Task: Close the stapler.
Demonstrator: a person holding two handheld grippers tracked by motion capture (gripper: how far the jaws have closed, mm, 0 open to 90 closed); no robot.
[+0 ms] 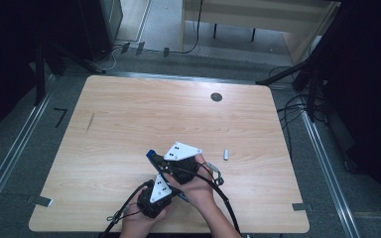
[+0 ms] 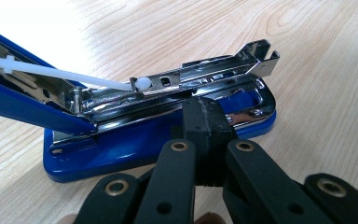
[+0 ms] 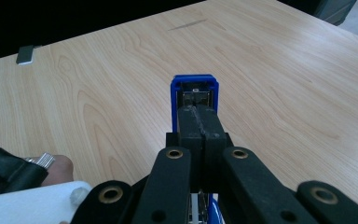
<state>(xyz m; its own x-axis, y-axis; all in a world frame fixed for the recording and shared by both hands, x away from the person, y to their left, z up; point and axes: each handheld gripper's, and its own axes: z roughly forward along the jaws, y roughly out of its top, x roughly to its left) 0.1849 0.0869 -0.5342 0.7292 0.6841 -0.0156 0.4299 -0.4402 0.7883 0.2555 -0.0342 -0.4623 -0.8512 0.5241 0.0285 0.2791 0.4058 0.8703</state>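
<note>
You have the left gripper point(image 2: 204, 122) clamped on the stapler's point(image 2: 158, 140) base to steady it, while the right gripper point(image 3: 199, 122), jaws together, presses its opened lid point(image 3: 195, 86) back.

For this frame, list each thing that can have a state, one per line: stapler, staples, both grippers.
Blue stapler: opened up, top cover swung back, metal magazine channel exposed, base flat on the table.
Staple strip: lying loose on the table, apart from the stapler.
Left gripper: jaws shut, tips against the stapler's base.
Right gripper: jaws shut, tips on the raised blue cover.
</note>
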